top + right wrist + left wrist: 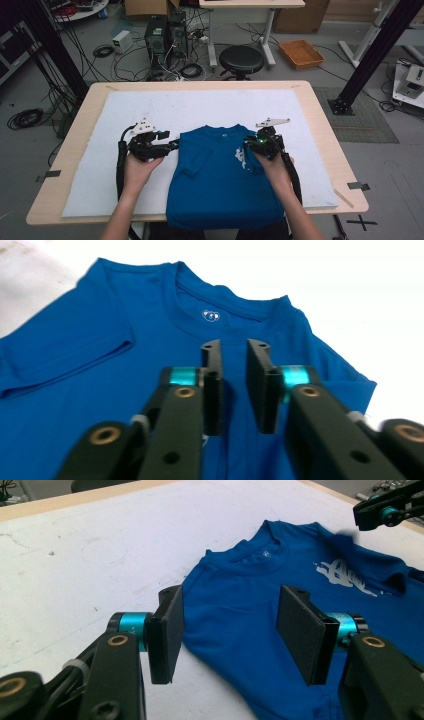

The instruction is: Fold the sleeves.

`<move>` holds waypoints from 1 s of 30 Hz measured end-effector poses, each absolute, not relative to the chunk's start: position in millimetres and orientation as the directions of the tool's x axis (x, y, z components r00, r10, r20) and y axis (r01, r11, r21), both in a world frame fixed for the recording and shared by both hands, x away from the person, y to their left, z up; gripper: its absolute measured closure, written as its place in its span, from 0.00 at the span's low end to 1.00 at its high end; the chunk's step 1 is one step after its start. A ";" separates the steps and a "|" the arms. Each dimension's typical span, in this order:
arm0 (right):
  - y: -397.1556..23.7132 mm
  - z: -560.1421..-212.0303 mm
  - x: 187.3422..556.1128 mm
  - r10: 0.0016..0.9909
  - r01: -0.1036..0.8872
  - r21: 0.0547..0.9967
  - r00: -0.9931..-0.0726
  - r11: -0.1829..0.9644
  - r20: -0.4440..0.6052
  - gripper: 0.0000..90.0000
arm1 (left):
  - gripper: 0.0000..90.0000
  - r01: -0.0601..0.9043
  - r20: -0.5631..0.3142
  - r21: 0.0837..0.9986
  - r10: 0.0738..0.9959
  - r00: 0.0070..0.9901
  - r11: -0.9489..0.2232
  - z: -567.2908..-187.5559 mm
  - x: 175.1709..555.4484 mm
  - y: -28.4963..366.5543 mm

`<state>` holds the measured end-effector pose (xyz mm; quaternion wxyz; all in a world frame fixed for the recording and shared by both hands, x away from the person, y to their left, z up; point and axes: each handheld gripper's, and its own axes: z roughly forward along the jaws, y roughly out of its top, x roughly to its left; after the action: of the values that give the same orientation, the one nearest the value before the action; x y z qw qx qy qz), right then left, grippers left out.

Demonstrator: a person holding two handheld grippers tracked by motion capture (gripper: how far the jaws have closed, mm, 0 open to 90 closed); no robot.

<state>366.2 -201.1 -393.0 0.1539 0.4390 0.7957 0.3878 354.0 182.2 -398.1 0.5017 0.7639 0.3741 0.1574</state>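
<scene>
On the white sheet (150, 107) that covers the wooden surface (320, 115), a blue T-shirt (220, 175) lies front up, its collar toward the far edge and its hem hanging over the near edge by the person. Both sleeves are folded in over the body, so the shirt forms a narrow upright panel; a white print (241, 156) shows on the chest near the right fold.

The left tongs (172, 145) sit at the shirt's left shoulder edge, held level and pointing toward the cloth. In the left gripper view, the left tongs (230, 630) stand wide apart, with one pad over the bare sheet just beside the shirt's edge and the other over the blue fabric; nothing is pinched between them. The collar (260, 555) lies beyond.

The right tongs (248, 141) are over the shirt's right shoulder, near the print. In the right gripper view, the right tongs (234, 385) show a narrow gap between the pads, with no cloth in it; they hover above the fabric just below the collar (210, 310). The folded left sleeve (75, 355) lies flat to the side.

A black stool (241, 59) and an orange tray (301, 53) stand on the floor beyond the surface.
</scene>
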 end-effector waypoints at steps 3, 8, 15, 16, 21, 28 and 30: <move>-212.1 -391.2 364.4 0.796 0.566 0.772 -0.589 0.288 0.135 0.71 | 0.50 0.411 -0.136 0.886 0.728 0.672 -0.214 -397.7 353.6 182.5; -240.5 -386.4 362.7 0.772 0.532 0.811 -0.613 0.244 0.170 0.56 | 0.50 0.389 -0.122 0.895 0.721 0.682 -0.217 -396.5 351.2 182.6; -285.3 -386.9 366.2 0.798 0.517 0.839 -0.572 0.172 0.190 0.44 | 0.49 0.375 -0.121 0.905 0.724 0.679 -0.200 -396.7 350.5 189.2; -289.3 -387.2 366.1 0.802 0.515 0.841 -0.567 0.167 0.188 0.43 | 0.49 0.378 -0.123 0.904 0.727 0.676 -0.198 -397.0 350.4 190.2; -298.9 -387.1 364.8 0.824 0.502 0.848 -0.544 0.168 0.159 0.35 | 0.49 0.381 -0.120 0.903 0.734 0.668 -0.200 -397.1 348.9 191.7; -301.9 -387.8 367.0 0.846 0.501 0.848 -0.517 0.174 0.132 0.32 | 0.48 0.376 -0.112 0.904 0.738 0.665 -0.201 -397.1 345.4 192.8; -302.6 -387.6 366.5 0.850 0.498 0.849 -0.512 0.175 0.125 0.32 | 0.48 0.378 -0.116 0.905 0.740 0.663 -0.196 -396.9 344.8 194.0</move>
<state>366.5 -302.6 -387.6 0.1935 0.4542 0.7417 0.4540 344.8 194.0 -396.9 0.5142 0.7529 0.3710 0.1761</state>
